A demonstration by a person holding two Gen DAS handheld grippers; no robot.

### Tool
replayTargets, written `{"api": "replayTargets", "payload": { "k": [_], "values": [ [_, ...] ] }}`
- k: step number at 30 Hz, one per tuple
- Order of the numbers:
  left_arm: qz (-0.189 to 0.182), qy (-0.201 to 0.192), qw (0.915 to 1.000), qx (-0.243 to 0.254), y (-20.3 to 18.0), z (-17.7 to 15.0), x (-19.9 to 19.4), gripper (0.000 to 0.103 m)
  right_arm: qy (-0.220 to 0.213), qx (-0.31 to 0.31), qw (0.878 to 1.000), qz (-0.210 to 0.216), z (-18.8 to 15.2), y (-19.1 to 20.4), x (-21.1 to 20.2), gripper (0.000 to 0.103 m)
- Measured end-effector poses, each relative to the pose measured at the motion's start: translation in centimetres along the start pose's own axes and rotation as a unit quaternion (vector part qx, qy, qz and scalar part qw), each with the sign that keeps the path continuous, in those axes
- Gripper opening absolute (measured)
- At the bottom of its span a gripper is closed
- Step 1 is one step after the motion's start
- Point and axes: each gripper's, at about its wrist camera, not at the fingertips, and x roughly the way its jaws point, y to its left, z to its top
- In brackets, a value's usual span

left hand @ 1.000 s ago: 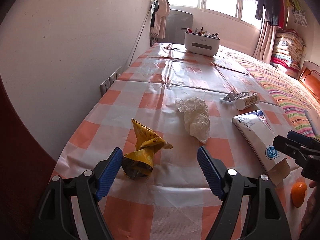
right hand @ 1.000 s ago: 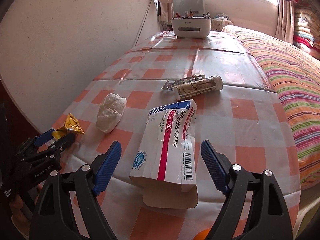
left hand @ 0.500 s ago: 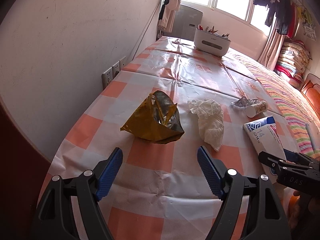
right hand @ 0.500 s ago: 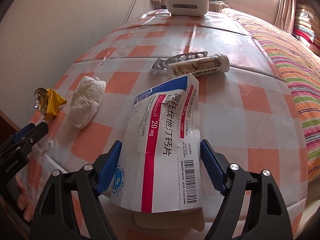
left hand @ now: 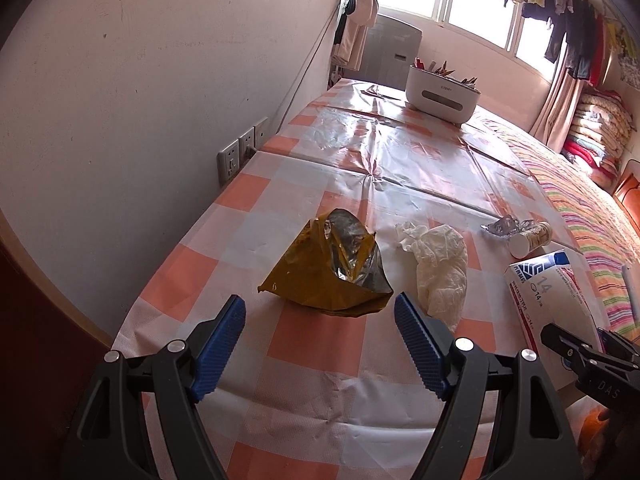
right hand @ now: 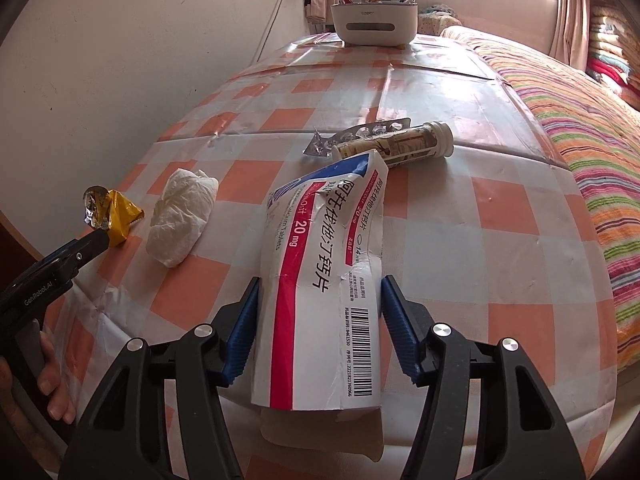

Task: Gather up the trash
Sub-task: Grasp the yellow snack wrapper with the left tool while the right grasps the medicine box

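Box between closing right gripper pads, crumpled, on table near edge; left gripper open, empty, wrapper just ahead at 12 o'clock, tissue at 1 o'clock.

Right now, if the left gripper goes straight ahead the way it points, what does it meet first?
Most likely the yellow snack wrapper, lying on the table just beyond the left gripper, whose open pads do not touch it. Depth is uncertain.
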Motion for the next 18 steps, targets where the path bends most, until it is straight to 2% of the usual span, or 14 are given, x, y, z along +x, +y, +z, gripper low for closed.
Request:
{"api": "replayTargets", "payload": {
  "k": [6,12,14,16,18],
  "values": [
    [0.016,-0.002,0.9999,0.001,0.0,1.1,0.6,0.075,-0.002,0.006,1.000,0.013,-0.1,-0.2,-0.3,0.057],
    [0.020,0.024,0.9995,0.009,-0.6,1.4,2.5,0.075,-0.010,0.019,0.999,0.028,-0.3,-1.0,-0.9,0.057],
    [0.012,0.032,0.9994,0.010,-0.8,1.2,3.0,0.070,-0.015,0.023,0.999,0.032,-0.3,-1.3,-1.2,0.057],
    [0.009,0.039,0.9990,0.018,-1.2,1.1,3.5,0.045,-0.021,0.027,0.999,0.035,-0.3,-1.5,-1.6,0.057],
    [0.010,0.040,0.9988,0.028,-1.6,0.9,3.6,0.037,-0.023,0.030,0.999,0.038,-0.4,-1.7,-1.9,0.057]
  ]
}}
